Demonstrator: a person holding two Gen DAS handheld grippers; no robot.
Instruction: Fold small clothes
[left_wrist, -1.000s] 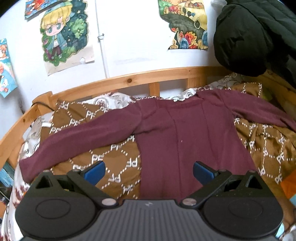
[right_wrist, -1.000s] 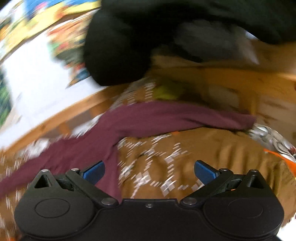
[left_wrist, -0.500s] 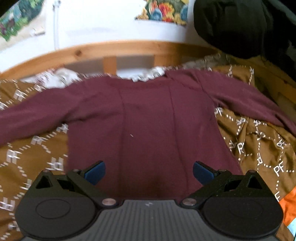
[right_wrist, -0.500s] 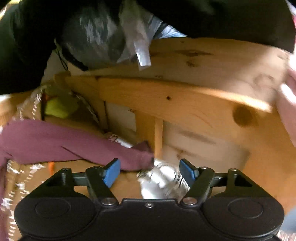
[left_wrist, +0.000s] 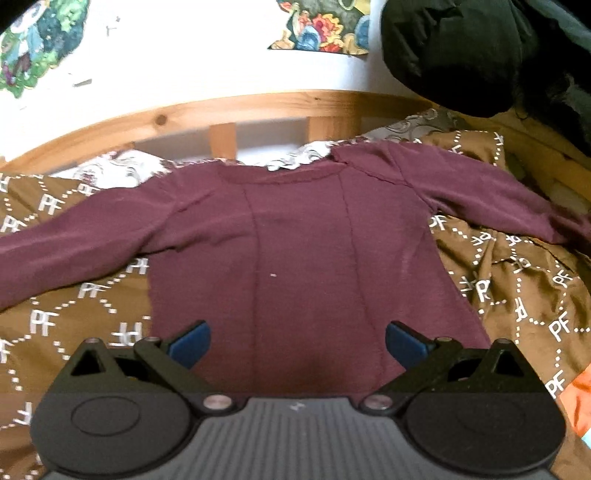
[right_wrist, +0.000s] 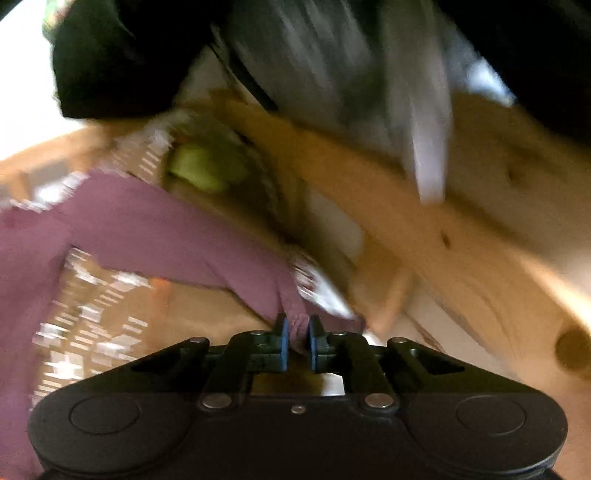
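A maroon long-sleeved shirt lies spread flat on a brown patterned blanket, both sleeves stretched out to the sides. My left gripper hovers open over the lower middle of the shirt's body, with nothing between its blue pads. In the blurred right wrist view, my right gripper is closing its jaws on the cuff end of the shirt's sleeve, and bunched fabric sits pinched between the pads.
A wooden bed rail runs along the back against a white wall with posters. A black jacket hangs at the upper right. A wooden board stands close to the right gripper. A green object lies beyond the sleeve.
The left gripper moved right and lower, from the left sleeve to over the shirt's body. The right gripper swung to the sleeve's end and closed from wide open onto the cuff.
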